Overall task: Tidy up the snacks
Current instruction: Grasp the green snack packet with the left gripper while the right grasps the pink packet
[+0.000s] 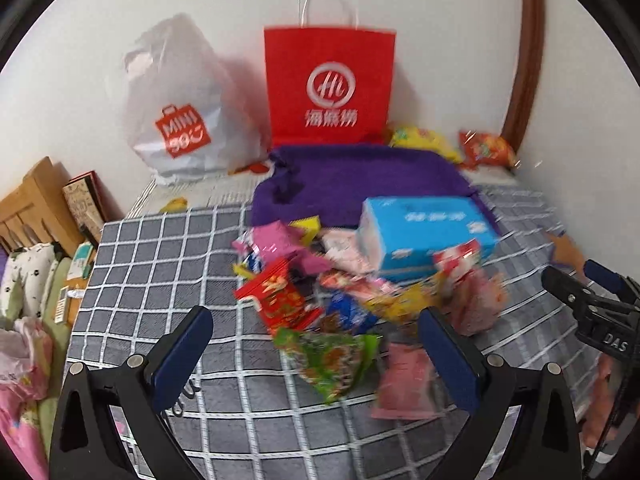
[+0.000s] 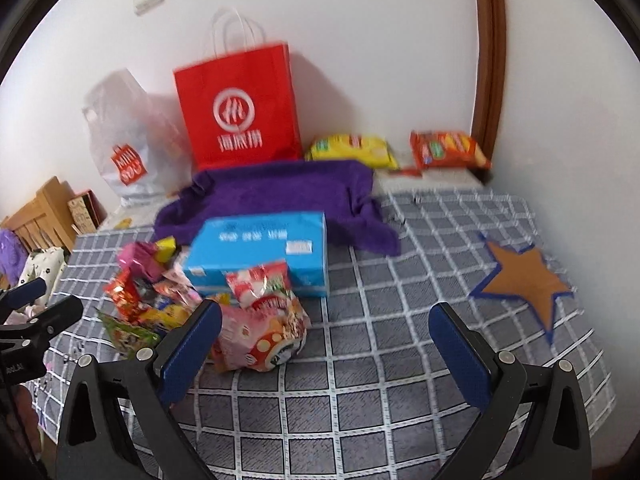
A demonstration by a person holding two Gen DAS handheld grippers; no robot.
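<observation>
A white-walled room, where a grey cloth (image 2: 400,280) checked in white covers the surface on which a heap of snacks waits to be sorted. Nearest the left wrist camera, the left tongs (image 1: 316,332) stand wide apart and empty above the cloth, a green packet (image 1: 336,360) and a pink packet (image 1: 404,384) lying between their blue pads. The right tongs (image 2: 326,328) are likewise spread wide and hold nothing; a pink-and-white bag (image 2: 268,328) printed with a spotted mushroom sits just beside their left pad. Behind these lies the snack pile (image 1: 328,280), a loose jumble of red, yellow, blue and pink wrappers, blurred in both views, touching a light blue box (image 2: 260,252). To the right of the box, an orange star (image 2: 524,280) edged in blue marks the cloth. Farther back, a purple towel (image 2: 280,196) is spread and rumpled. Against the wall stand a red paper bag (image 2: 240,108) with white handles and, to its left, a white plastic bag (image 1: 176,100) bearing a red logo; to its right lie a yellow packet (image 2: 352,148) and an orange packet (image 2: 448,148).
</observation>
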